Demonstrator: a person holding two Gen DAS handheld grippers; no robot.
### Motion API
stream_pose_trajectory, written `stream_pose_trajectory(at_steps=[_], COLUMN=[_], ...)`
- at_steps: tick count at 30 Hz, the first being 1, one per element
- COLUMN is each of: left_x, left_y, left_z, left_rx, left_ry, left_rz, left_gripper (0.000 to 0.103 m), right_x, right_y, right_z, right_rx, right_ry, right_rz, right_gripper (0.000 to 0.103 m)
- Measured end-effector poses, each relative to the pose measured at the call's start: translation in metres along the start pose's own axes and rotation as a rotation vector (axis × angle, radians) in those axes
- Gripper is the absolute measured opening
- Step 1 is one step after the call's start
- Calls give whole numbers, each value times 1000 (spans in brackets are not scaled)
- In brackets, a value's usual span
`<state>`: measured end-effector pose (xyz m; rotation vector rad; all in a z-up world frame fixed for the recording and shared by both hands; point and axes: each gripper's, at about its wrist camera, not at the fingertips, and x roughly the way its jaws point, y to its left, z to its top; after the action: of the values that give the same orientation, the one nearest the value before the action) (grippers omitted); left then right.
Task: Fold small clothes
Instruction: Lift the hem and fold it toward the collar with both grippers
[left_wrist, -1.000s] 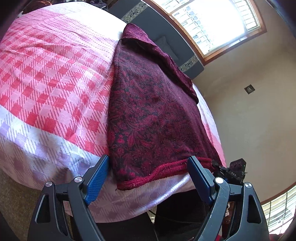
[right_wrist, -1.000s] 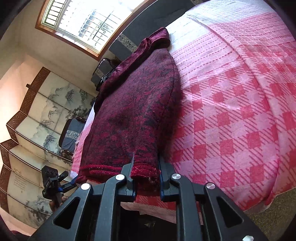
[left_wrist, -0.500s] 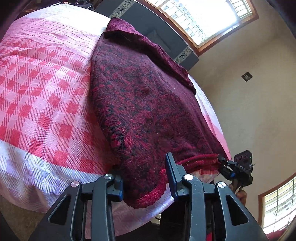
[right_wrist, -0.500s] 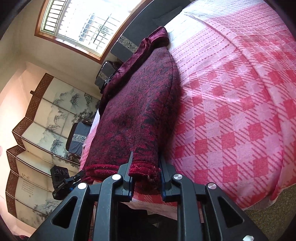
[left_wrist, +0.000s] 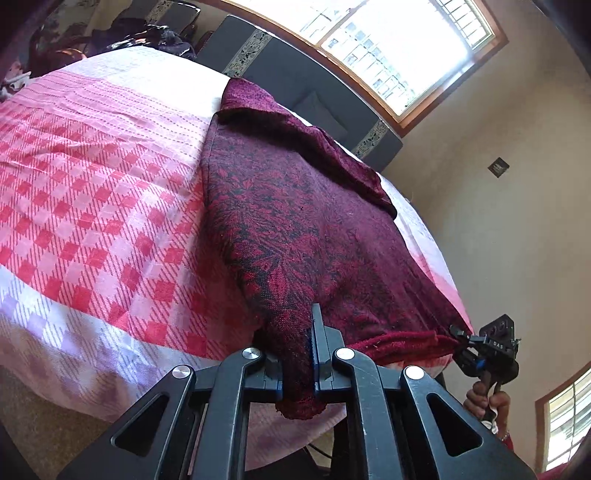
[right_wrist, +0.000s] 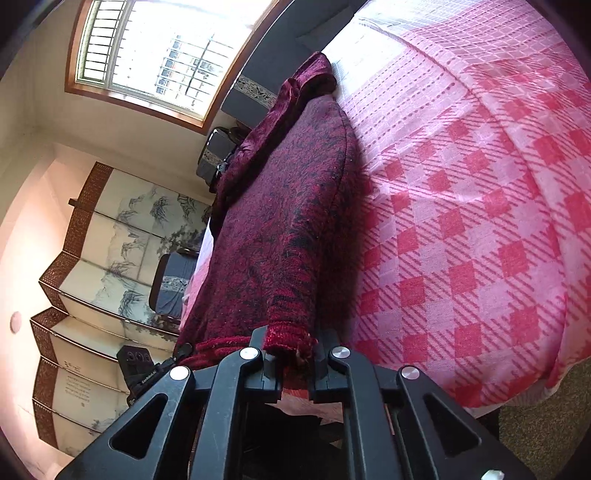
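A dark red patterned knit garment (left_wrist: 295, 206) lies lengthwise on a pink checked bedspread (left_wrist: 92, 206). My left gripper (left_wrist: 297, 354) is shut on one near hem corner of the garment, which bunches between the jaws. My right gripper (right_wrist: 293, 354) is shut on the other near hem corner of the garment (right_wrist: 284, 229). Each gripper shows small in the other's view, the right one in the left wrist view (left_wrist: 458, 332) and the left one in the right wrist view (right_wrist: 181, 350), both at the ribbed hem.
A dark headboard (left_wrist: 295, 74) and a bright window (left_wrist: 399, 48) lie beyond the bed. A folding painted screen (right_wrist: 110, 258) and a dark chair (right_wrist: 170, 288) stand beside the bed. The bedspread (right_wrist: 480, 221) hangs over the near edge above the carpet.
My left gripper moved onto the near hem corner and shut on it; it was open a second ago. My right gripper kept its hold on the other corner.
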<state>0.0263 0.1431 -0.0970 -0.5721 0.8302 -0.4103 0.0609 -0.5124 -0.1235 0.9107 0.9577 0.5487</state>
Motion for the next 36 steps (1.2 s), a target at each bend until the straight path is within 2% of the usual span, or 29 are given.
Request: stream_pose_trajectory(at_steps=[4,9,15,18,20,21,22,23,25,27,29,30,31,32,36], left_x=[-9,-8,-10,-4,-3,-2,-1,-1,1,5,9,11,12,12,1], left_y=[0,11,5,2,1,1,1,3,6,7,8,8,10,12,15], left_z=[-4,-11,-14,-12,-11,-12,-11,-11,-12,-13,-12,-12,-13,-13,-13], left_rx=[35,-15,4,15,26,29,28,22,10,10,18,19,16,5,-25], left_ry=[-1,15,7,15,15,18,22,25,34,45,55,60,61,56,6], left_rz=[18,4,8,10,18,20,22,20,10,16,16,18,24,29,5], left_gripper=[10,10,10,10,10,10,10,10,10,11,11,11,11,11,10], right_x=[-13,-20,-17,-15,-13,-12,-12,-10,-9,-5,4,10,17,22,12], right_y=[-2,-4,-9,-11,-10,-8,-8,-7,-5,-6,-9,-11,-14,-16,-13], right_z=[-8,-12,-14,-9,-7,-6,-4,-2,2,8,12,13,13,12,3], right_rx=[28,47,53,64,52,46,47,48,46,55,56,60,70,78,36], right_ry=[-19,-33,-17,-7,5,3,3,8,11,16,35,50,79,87,23], right_rz=[55,68,81,74,42,34,37,33,21,23,13,7,-10,-26,-9], right_gripper=[8,7,7,13,25,44,55,57,70,72,68,49,16,9,8])
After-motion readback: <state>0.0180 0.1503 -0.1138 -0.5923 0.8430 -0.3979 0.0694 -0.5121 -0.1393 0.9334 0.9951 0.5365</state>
